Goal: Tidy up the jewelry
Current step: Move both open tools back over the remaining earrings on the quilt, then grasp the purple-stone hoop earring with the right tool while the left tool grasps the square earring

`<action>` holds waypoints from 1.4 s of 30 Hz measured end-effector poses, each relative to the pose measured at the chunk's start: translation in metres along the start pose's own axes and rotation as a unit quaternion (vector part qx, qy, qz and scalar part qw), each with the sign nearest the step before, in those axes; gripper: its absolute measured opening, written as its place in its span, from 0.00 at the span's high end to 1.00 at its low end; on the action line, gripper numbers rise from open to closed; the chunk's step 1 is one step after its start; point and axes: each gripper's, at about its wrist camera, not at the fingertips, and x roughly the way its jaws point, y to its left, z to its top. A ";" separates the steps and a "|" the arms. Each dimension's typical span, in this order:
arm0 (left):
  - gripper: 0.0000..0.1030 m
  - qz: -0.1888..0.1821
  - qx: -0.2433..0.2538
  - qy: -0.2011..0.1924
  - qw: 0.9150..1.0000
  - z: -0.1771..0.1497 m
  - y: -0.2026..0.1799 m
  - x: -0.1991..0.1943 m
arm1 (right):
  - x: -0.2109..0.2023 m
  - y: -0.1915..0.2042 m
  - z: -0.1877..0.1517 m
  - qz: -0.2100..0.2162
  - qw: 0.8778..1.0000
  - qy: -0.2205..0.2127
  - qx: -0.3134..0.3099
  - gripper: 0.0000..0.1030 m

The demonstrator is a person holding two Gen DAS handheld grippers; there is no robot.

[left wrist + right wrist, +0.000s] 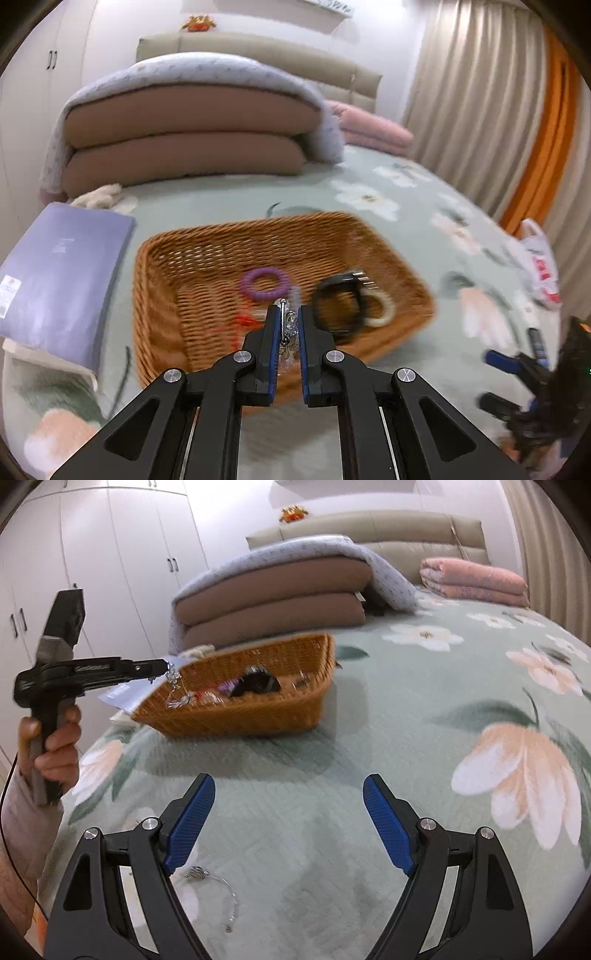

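Observation:
A woven wicker basket (207, 254) (258, 716) sits on the flowered green bedspread. My left gripper (286, 314) (164, 666) is shut on a silver chain (284, 332) that dangles (173, 690) over the basket's near-left rim. Inside the basket lie a purple beaded bracelet (263, 282), a black band (334, 308), a cream ring (382, 312) and a red string (240, 321). My right gripper (288, 797) is open above the bedspread with nothing between its pads. A thin silver necklace (221, 890) lies on the bedspread by its left finger (188, 823).
Folded brown and grey quilts (188, 129) are stacked behind the basket, with a pink blanket (476, 579) further right. A lilac package (62, 273) lies left of the basket. A plastic bag (539, 266) sits at the bed's right edge by the curtains. A person's hand (55, 746) grips the left tool's handle.

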 end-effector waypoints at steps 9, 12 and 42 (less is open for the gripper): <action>0.81 0.038 -0.020 0.038 0.998 -0.010 0.032 0.039 | 0.022 0.000 -0.014 0.064 0.997 0.046 0.005 0.21; 0.58 0.042 -0.016 0.019 0.999 -0.012 0.022 0.026 | 0.019 -0.006 -0.016 0.082 0.995 0.046 0.016 0.21; 0.49 -0.054 -0.028 0.030 0.998 -0.165 -0.041 -0.161 | -0.052 0.095 -0.033 0.004 0.985 0.137 0.101 0.43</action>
